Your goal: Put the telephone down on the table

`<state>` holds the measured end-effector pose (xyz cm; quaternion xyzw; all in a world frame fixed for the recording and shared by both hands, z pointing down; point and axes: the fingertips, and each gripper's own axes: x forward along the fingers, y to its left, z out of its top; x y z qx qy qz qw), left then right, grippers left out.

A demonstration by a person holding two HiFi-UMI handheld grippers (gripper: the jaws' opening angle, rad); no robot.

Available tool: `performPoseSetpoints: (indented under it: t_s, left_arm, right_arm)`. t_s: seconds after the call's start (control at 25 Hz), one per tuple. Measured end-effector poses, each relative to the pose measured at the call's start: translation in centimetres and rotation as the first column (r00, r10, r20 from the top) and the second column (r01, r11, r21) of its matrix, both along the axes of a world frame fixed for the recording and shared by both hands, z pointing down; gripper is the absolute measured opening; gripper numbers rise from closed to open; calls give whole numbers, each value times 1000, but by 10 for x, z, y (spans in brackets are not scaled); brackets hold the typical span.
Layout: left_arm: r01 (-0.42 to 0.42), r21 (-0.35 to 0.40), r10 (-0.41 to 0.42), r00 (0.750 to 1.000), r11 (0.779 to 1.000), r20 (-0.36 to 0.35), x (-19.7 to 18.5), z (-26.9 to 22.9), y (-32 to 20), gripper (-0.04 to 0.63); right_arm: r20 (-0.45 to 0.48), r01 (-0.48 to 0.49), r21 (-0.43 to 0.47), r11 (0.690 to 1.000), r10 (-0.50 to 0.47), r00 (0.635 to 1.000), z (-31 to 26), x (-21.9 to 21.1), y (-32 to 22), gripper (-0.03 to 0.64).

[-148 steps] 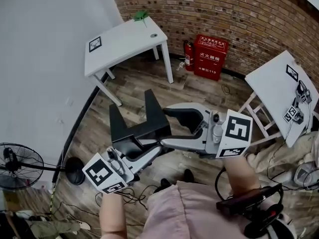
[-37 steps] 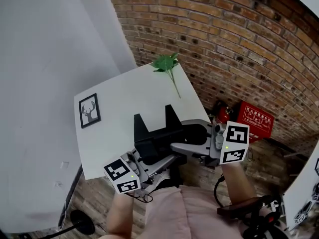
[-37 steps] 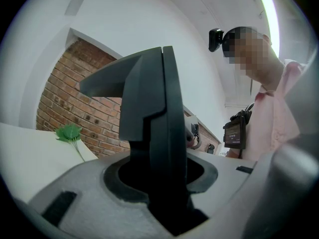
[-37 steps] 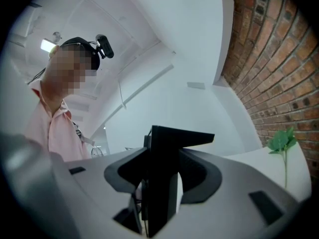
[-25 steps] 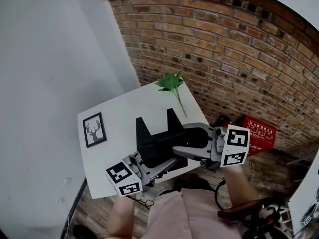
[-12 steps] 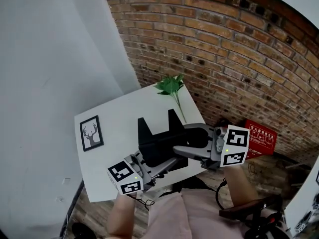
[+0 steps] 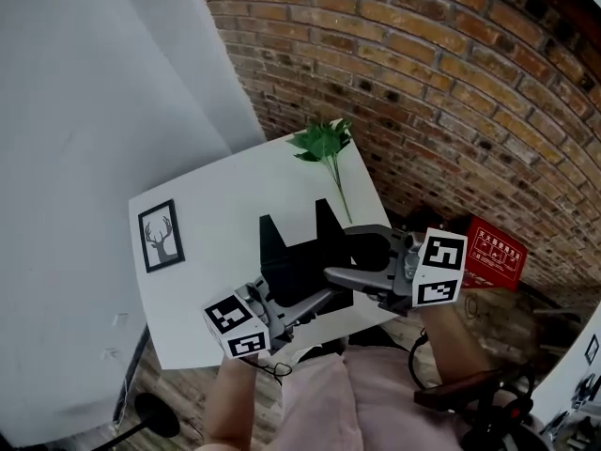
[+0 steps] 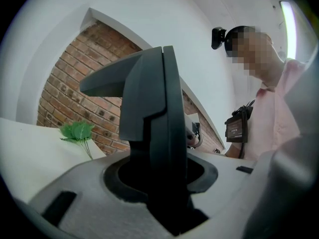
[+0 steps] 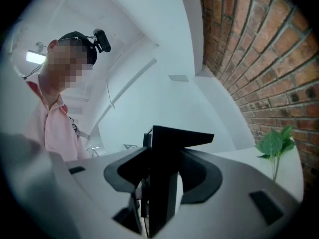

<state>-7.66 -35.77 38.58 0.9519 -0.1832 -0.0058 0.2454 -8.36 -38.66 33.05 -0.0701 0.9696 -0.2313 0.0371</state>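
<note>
The telephone (image 7: 300,261) is a black angular body with two upright prongs, held over the near right part of the white table (image 7: 216,214). My left gripper (image 7: 315,301) is shut on its near lower side, and my right gripper (image 7: 346,259) is shut on its right side. In the left gripper view the telephone (image 8: 154,133) stands as a dark slab between the grey jaws of the left gripper (image 8: 164,188). The right gripper view shows the telephone (image 9: 167,153) clamped in the right gripper (image 9: 159,188). Whether its base touches the tabletop is hidden.
A framed deer picture (image 7: 157,236) lies on the table's left side and a green leafy sprig (image 7: 324,144) at its far corner. A brick wall (image 7: 451,92) runs behind. A red box (image 7: 493,252) stands on the floor at the right. The person's shirt (image 7: 357,402) fills the bottom edge.
Both grippers have carried the telephone from across the room to the white table, then forward and lower over it. Both grips look unchanged.
</note>
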Motion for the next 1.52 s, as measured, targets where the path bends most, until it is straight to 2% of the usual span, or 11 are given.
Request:
performPoseSetpoints:
  t_s: [0.36, 0.6, 1.0, 1.52]
  left_arm:
    - [12, -136, -15, 1000, 991, -24, 3, 55, -19, 172]
    - [11, -198, -18, 999, 980, -35, -1, 83, -29, 172]
    - [3, -308, -23, 998, 951, -61, -3, 125, -34, 172]
    - [-5, -404, -29, 997, 915, -78, -4, 161, -39, 172]
  right_arm:
    - [-30, 7, -135, 991, -11, 999, 58, 1, -26, 196]
    - [-48, 9, -198, 980, -19, 999, 89, -5, -39, 198]
    - [-80, 0, -291, 957, -24, 997, 134, -8, -49, 199]
    - [-104, -17, -384, 923, -25, 994, 175, -11, -58, 202]
